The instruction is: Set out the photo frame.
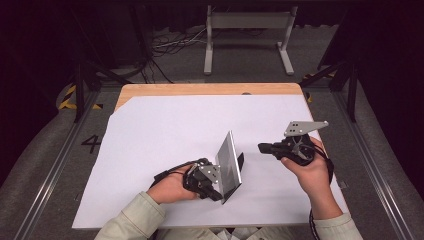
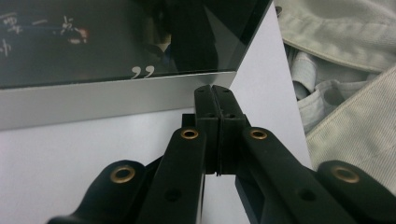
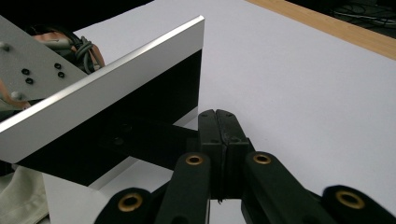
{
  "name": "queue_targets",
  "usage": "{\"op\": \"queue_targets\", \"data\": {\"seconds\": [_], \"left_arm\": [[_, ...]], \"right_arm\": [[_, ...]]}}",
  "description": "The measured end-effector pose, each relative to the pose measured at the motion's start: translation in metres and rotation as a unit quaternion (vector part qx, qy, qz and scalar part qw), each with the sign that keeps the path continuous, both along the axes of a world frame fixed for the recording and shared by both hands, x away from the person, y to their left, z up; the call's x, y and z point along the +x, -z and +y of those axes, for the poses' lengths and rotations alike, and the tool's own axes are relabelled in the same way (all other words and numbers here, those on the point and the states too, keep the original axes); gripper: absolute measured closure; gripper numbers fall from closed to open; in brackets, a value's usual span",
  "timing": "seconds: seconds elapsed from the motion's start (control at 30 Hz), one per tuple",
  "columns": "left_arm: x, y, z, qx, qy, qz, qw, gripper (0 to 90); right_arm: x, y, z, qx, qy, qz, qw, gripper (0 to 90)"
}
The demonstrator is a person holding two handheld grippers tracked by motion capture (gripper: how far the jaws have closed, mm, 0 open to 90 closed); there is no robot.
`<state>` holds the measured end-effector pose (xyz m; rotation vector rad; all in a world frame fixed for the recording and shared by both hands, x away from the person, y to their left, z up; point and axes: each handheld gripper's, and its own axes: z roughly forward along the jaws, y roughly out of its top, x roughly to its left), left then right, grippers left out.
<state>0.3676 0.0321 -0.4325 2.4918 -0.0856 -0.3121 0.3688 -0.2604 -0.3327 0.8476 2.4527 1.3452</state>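
The silver-edged flat panel (image 1: 230,162) is already propped tilted near the white sheet's (image 1: 150,130) front edge, the left gripper (image 1: 216,192) closed-jawed against its lower edge — actual grip unclear — while the right gripper (image 1: 263,147), jaws together and empty, waits just beside it — laying down remains.

A "4" (image 1: 91,144) is painted on the floor left of the table (image 1: 210,90)

Two claws, left (image 1: 239,161) and right (image 1: 264,148), one tilted silver-edged panel (image 1: 229,161), one white sheet (image 1: 165,130).
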Motion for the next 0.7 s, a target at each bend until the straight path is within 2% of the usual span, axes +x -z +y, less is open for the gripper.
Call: {"op": "queue_targets", "data": {"seconds": [0.23,0.5,0.7], "left_arm": [[-0.004,0.000,-0.010,-0.002,-0.001,-0.003,1.0000,90.0],[-0.008,0.000,-0.022,-0.014,-0.005,-0.017,0.9997,90.0],[-0.010,0.002,-0.029,-0.024,-0.016,-0.015,0.9995,90.0]], "right_arm": [[-0.002,-0.002,-0.005,0.002,0.007,0.000,1.0000,90.0],[-0.003,-0.002,-0.008,0.008,0.019,0.007,0.9998,90.0],[-0.004,-0.003,-0.009,0.010,0.022,0.006,0.9997,90.0]]}}
